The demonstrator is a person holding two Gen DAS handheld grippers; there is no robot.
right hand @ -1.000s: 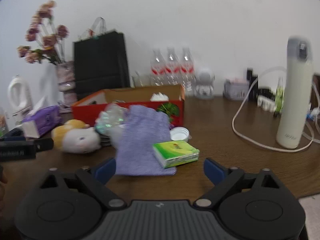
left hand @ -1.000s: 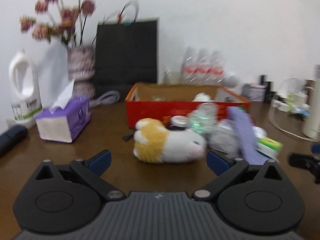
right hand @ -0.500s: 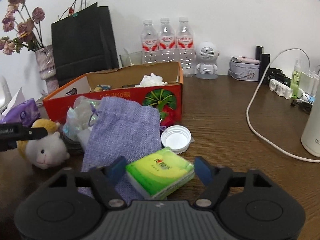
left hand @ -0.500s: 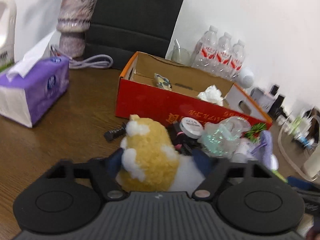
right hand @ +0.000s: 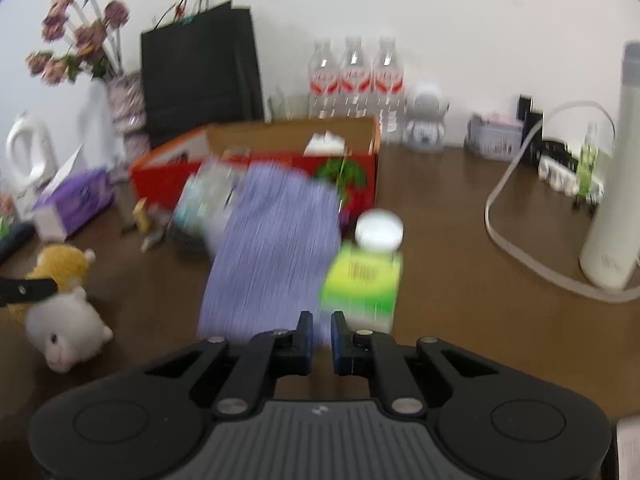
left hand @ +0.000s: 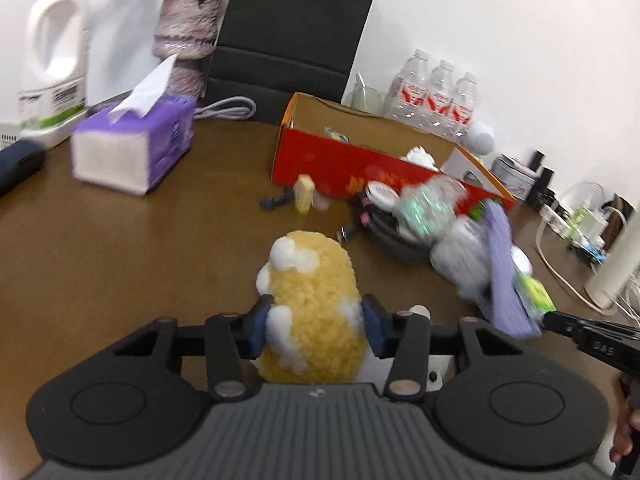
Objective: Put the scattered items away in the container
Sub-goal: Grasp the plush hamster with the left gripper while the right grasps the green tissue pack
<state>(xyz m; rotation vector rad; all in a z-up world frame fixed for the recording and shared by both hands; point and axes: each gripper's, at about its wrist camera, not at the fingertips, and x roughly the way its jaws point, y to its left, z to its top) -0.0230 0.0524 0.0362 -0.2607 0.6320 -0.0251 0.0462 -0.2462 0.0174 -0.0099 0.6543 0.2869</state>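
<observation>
A yellow and white plush hamster (left hand: 312, 292) lies on the brown table, and my left gripper (left hand: 316, 324) is closing on it, both blue pads pressing into its sides. It also shows at the left of the right wrist view, plush hamster (right hand: 64, 312). My right gripper (right hand: 322, 336) is shut, with the near edge of a purple cloth pouch (right hand: 276, 248) pinched between its fingers. A green tissue pack (right hand: 362, 284) rests against the right finger. The red cardboard box (left hand: 340, 164) stands open behind the pile, with a few small things inside.
In front of the box lie a clear crinkly bag (left hand: 428, 204), a white cap (right hand: 378, 228) and a small yellowish block (left hand: 304, 196). A purple tissue box (left hand: 132, 148), white jug (left hand: 52, 60) and black bag (left hand: 292, 32) stand left and behind. A white cable (right hand: 512, 240) and white flask (right hand: 616, 200) are on the right.
My left gripper came up to the hamster and its jaws closed onto it. My right jaws went from wide around the green pack to shut on the pouch's edge; pouch and pack shifted.
</observation>
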